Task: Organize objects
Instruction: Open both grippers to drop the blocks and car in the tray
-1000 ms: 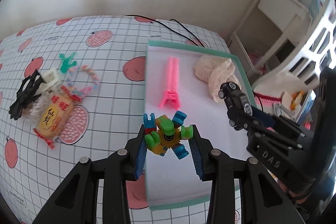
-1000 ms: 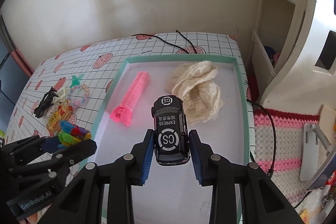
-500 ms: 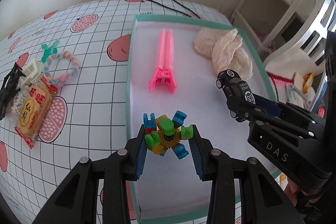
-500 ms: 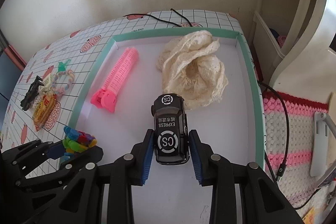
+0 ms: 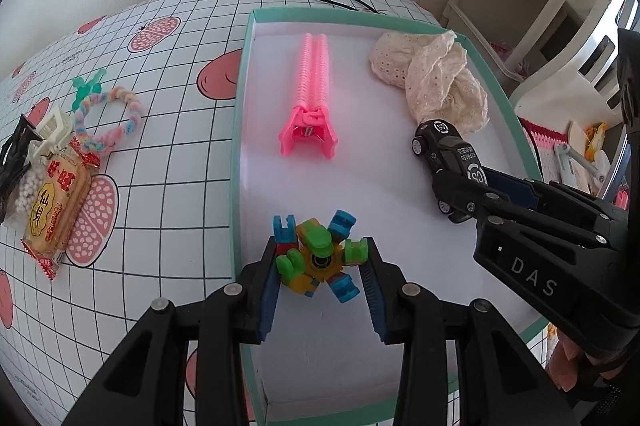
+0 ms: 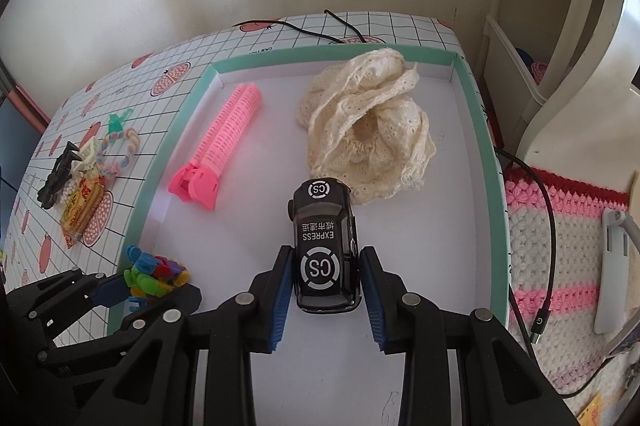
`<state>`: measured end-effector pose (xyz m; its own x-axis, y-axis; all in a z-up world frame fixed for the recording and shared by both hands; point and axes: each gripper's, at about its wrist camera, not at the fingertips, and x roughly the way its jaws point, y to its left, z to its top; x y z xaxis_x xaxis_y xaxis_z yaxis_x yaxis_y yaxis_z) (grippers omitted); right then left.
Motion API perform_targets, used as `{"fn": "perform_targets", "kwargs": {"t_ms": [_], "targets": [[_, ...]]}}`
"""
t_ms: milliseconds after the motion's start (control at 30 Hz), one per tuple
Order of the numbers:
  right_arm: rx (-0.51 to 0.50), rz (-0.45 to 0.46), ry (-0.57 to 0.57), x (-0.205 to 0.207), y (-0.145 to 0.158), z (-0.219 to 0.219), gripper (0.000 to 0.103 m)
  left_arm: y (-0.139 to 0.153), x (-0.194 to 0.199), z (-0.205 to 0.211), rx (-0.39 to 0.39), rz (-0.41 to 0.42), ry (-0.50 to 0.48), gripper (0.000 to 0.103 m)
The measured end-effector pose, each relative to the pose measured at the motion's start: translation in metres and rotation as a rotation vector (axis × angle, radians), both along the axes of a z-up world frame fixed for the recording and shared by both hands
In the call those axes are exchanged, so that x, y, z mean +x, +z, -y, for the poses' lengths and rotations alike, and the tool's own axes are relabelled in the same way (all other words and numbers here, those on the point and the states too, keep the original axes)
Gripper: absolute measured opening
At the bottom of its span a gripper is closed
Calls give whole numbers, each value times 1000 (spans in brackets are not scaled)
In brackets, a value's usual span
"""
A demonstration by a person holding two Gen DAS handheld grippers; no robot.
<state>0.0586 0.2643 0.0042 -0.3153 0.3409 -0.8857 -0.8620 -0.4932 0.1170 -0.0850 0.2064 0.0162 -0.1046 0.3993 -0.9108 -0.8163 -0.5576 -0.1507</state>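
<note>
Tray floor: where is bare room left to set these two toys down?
Bare white floor of the tray lies near its front edge, under the toy car and block toy, and between pink clip and lace cloth. The back half is crowded.

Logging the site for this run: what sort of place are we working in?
Probably a home bedroom or child's room: a table under a grid-and-fruit print cloth, white-painted furniture beside it, and a crocheted pink-and-white cover at the right. Toys and hair accessories are being sorted into a teal-rimmed tray.
</note>
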Motion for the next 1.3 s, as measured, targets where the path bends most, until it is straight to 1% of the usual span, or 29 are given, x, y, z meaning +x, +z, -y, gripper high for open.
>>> {"fn": "perform_targets", "kwargs": {"t_ms": [100,167,233,300,400,500,600,767,867,900,933,967,1000,1033,1067,1100,1133,1167,1200,1233,1300], "targets": [[2,5,2,-1,0,0,36,1,-1,-1,-5,13,1,40],[0,6,3,-1,1,0,38,2,-3,-1,-6,26,3,40],[0,-4,6,0,3,1,45,5,-3,-1,-4,23,0,40],[10,-15,9,0,8,3,48,9,-2,-2,-4,11,-5,41],[37,-31,10,2,20,6,48,18,-4,-1,4,0,-8,48],[68,-50,8,5,33,9,48,29,-6,4,17,-19,2,48],[94,-60,3,6,43,13,48,39,-18,10,46,-15,28,48],[92,-51,5,4,43,14,47,61,-29,16,97,-49,76,48],[88,-45,5,3,41,12,47,64,-40,19,109,-56,103,48],[89,-44,5,2,40,12,51,65,-42,20,109,-60,111,49],[93,-43,4,2,40,12,60,65,-43,21,106,-66,119,49],[99,-45,2,3,40,12,64,65,-45,21,104,-72,124,49],[104,-45,1,4,40,13,70,64,-47,21,99,-79,131,49],[108,-45,-1,4,40,13,74,64,-47,22,97,-85,137,53],[109,-43,-2,4,39,13,76,63,-49,23,93,-92,146,59],[109,-44,-2,4,38,13,79,63,-51,24,92,-101,159,76],[110,-46,-3,4,38,13,82,64,-52,25,97,-110,170,83],[110,-47,-3,4,38,13,84,63,-54,26,100,-119,176,83],[112,-49,-5,4,38,13,90,64,-55,27,99,-128,181,84],[116,-51,-8,4,38,13,97,65,-55,29,101,-134,185,90],[123,-55,-8,4,38,13,101,65,-57,31,110,-147,193,94]]}}
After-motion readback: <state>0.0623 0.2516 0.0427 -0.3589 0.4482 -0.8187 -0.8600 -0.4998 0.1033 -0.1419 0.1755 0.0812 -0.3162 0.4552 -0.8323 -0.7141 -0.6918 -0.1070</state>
